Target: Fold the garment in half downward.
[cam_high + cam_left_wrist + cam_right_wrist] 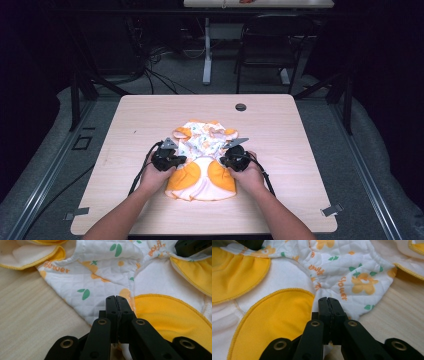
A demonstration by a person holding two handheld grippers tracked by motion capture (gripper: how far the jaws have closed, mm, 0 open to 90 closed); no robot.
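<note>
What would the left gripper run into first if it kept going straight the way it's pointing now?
Most likely the garment itself. The left gripper has its jaws closed, tips right at the seam between white printed fabric and a yellow panel. Further along that line sits the right gripper, though depth is hard to judge.

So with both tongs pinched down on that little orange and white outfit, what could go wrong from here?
The left tongs and right tongs are both shut, at the garment, but no cloth shows between the jaws, so the grip may be thin or missing, and a lift could let it slip. The garment is bunched and folded over itself, so pulling the sides apart may drag it across the table rather than flatten it.
</note>
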